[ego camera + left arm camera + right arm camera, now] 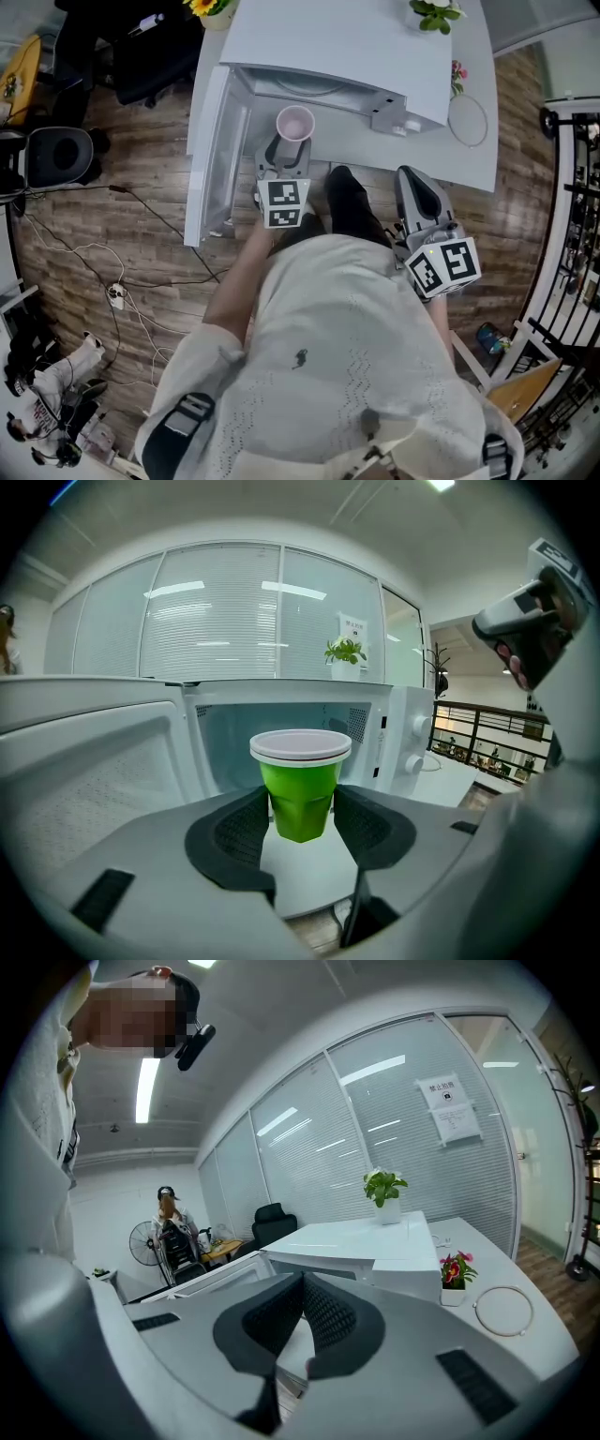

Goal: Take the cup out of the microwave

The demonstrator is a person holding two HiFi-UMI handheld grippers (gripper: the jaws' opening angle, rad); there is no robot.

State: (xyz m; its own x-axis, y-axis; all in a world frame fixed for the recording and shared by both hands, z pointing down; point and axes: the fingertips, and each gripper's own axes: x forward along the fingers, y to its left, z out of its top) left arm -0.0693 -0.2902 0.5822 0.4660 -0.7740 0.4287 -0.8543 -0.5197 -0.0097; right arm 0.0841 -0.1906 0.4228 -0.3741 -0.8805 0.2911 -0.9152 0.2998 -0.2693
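Note:
A green cup [300, 801] with a pale rim sits between the black pads of my left gripper [302, 803], which is shut on it. The cup hangs in front of the open white microwave [394, 733], whose door [84, 771] swings out to the left. From the head view the cup [294, 124] shows at the tip of the left gripper [286, 155], just outside the microwave's [328, 56] cavity. My right gripper [420, 199] hangs to the right by the desk's edge. Its pads [328, 1312] meet at the tips with nothing in them; it is shut [302, 1283].
The microwave stands on a white desk [469, 159] with a potted plant [384, 1194], a small red flower pot [457, 1274] and a round ring [467, 120]. Cables [112, 291] lie on the wooden floor at left. A railing [572, 187] runs along the right.

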